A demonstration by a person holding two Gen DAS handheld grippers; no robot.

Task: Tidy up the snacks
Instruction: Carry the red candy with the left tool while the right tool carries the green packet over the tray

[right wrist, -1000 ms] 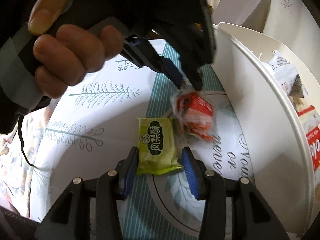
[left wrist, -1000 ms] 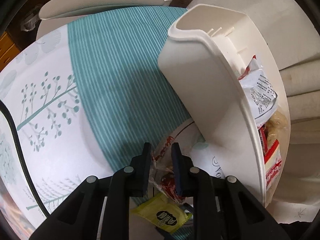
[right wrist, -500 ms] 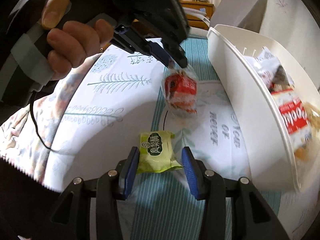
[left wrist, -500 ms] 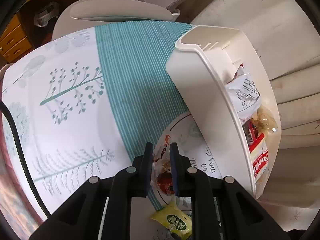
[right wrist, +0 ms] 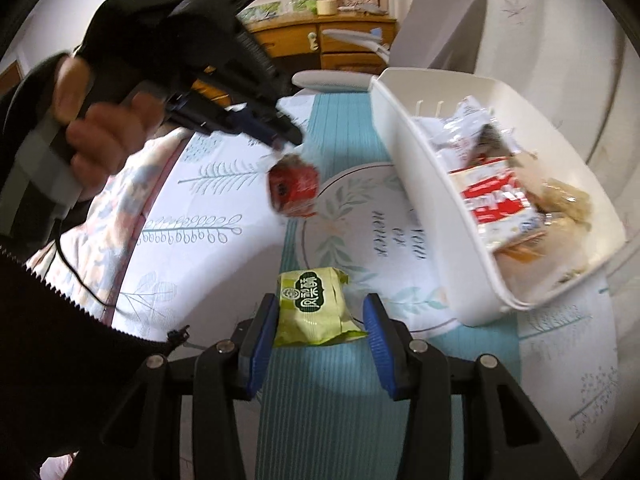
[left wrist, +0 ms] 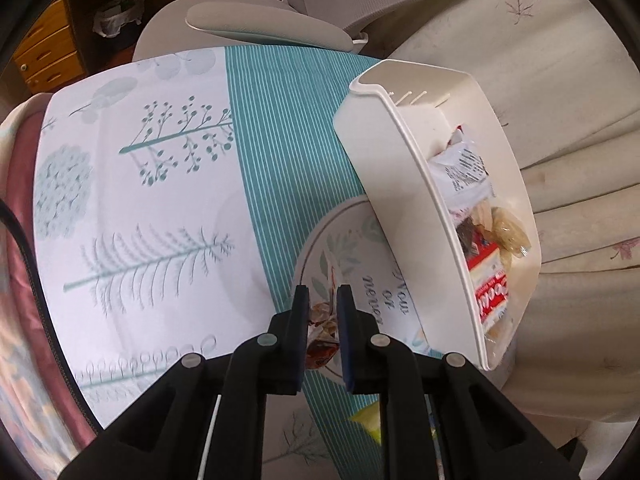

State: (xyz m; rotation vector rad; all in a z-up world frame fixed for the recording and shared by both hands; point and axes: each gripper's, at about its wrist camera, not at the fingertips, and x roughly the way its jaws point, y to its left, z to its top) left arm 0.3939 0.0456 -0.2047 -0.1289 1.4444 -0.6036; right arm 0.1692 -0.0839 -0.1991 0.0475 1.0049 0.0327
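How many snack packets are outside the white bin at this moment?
2. The red snack packet hangs from the left gripper; the green snack packet sits between the right gripper's fingers. Others lie inside the white bin.

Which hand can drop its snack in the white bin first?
Probably the left. The left gripper dangles the red snack near the white bin; the right gripper's green snack sits lower, farther back.

Background bits
Teal-striped tablecloth (left wrist: 280,160) w/ tree prints; wooden drawers (right wrist: 344,46) at 12 o'clock; chair (left wrist: 264,28) behind.
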